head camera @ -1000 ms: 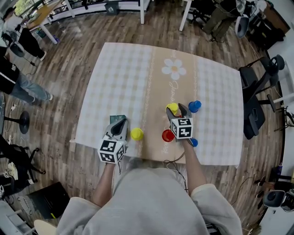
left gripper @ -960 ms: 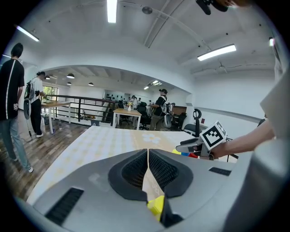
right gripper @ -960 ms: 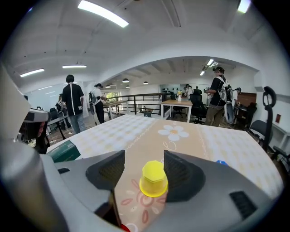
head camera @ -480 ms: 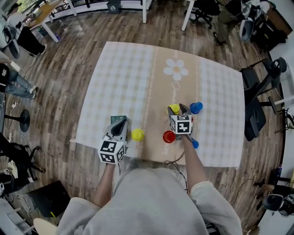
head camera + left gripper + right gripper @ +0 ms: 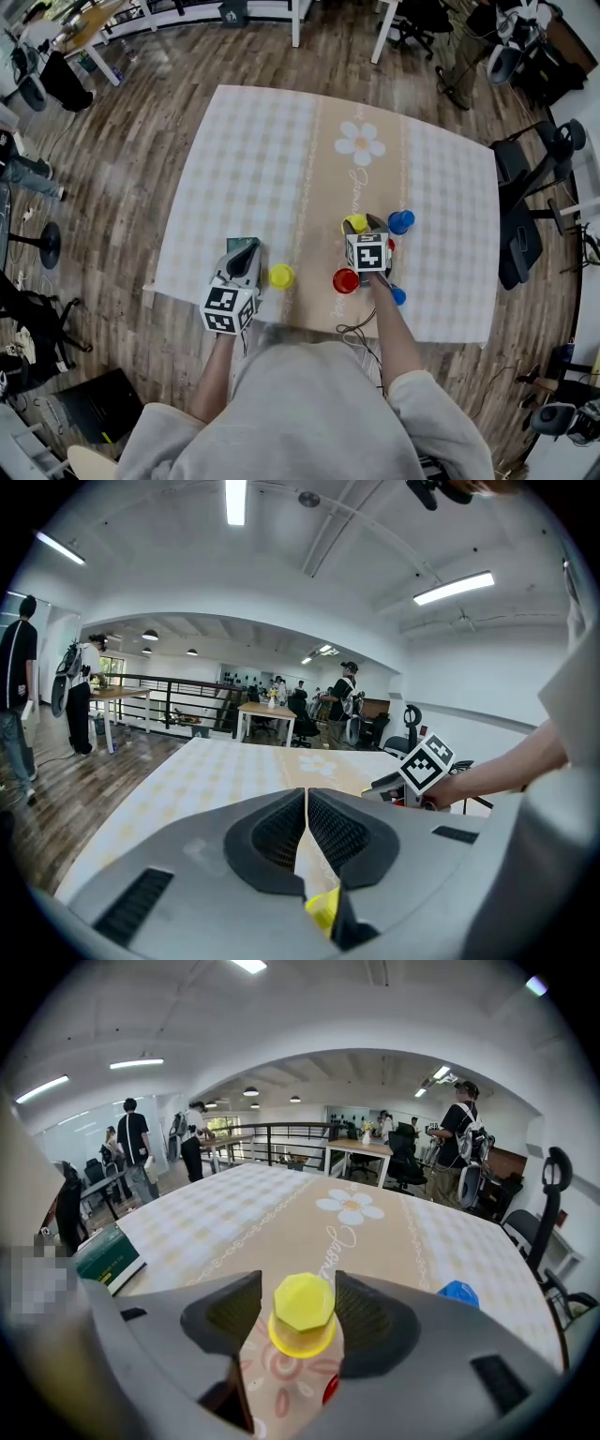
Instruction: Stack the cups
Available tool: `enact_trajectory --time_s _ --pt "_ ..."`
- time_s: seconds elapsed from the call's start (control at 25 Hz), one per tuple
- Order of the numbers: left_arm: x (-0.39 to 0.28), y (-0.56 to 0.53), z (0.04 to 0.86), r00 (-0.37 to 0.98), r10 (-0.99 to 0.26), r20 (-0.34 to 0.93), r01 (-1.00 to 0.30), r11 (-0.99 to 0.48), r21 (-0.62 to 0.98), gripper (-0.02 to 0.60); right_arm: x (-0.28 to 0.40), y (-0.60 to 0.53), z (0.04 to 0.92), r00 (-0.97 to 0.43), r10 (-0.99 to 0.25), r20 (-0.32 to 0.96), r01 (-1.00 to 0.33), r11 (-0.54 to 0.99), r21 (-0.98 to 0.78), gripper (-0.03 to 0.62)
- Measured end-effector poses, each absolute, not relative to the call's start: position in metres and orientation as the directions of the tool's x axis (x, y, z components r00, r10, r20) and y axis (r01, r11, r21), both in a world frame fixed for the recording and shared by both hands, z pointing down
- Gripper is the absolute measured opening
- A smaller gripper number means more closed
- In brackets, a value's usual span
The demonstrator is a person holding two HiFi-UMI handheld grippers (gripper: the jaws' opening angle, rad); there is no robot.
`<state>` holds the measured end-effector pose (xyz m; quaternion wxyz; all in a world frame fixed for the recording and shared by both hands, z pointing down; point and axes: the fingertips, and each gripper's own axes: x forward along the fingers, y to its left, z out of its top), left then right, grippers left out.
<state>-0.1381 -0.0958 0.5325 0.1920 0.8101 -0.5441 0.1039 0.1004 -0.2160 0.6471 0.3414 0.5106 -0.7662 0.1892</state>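
Note:
An upside-down yellow cup (image 5: 302, 1314) stands on the table between the jaws of my right gripper (image 5: 295, 1288); the jaws are open, one on each side, with a small gap on the left. In the head view this cup (image 5: 353, 223) is just ahead of the right gripper (image 5: 362, 225). A red cup (image 5: 345, 279) stands left of that gripper, one blue cup (image 5: 400, 221) to its far right and another blue cup (image 5: 397, 296) by the wrist. A second yellow cup (image 5: 280, 276) stands beside my left gripper (image 5: 250, 247), whose jaws are shut with nothing between them (image 5: 306, 794).
A green book (image 5: 238, 246) lies under the left gripper at the table's near left corner. The checked cloth with a flower print (image 5: 360, 142) covers the table. Office chairs (image 5: 520, 225) stand at the right, and people stand far off.
My right gripper has moved slightly forward, so its jaws now flank the yellow cup. The left gripper and the other cups have stayed put.

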Motion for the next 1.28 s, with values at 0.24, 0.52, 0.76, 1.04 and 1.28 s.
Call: enact_trajectory --time_s 0.24,0.52,0.76,1.04,1.28 --pt "-0.138 -0.095 0.534 0.388 -0.84 0.379 -0.921 -0.333 0.203 0.02 0.104 -0.218 0.65 -0.21 -0.651 0.73 -0.916 0.391 0.086 0.211" --pt "-0.143 -0.095 0.533 0.385 -0.843 0.375 -0.922 -0.331 0.202 0.02 0.104 -0.218 0.649 -0.217 -0.645 0.732 -0.915 0.396 0.078 0.207" --pt "-0.143 -0.095 0.533 0.386 -0.843 0.374 -0.921 -0.333 0.2 0.02 0.1 -0.212 0.646 -0.24 -0.643 0.727 -0.903 0.422 0.076 0.206" --pt "-0.141 -0.093 0.532 0.392 -0.84 0.374 -0.919 -0.34 0.2 0.02 0.086 -0.208 0.622 -0.287 -0.664 0.69 -0.872 0.48 0.099 0.206" --pt "-0.14 -0.09 0.532 0.391 -0.843 0.369 -0.919 -0.337 0.203 0.02 0.065 -0.196 0.594 -0.353 -0.671 0.652 -0.83 0.546 0.113 0.206"
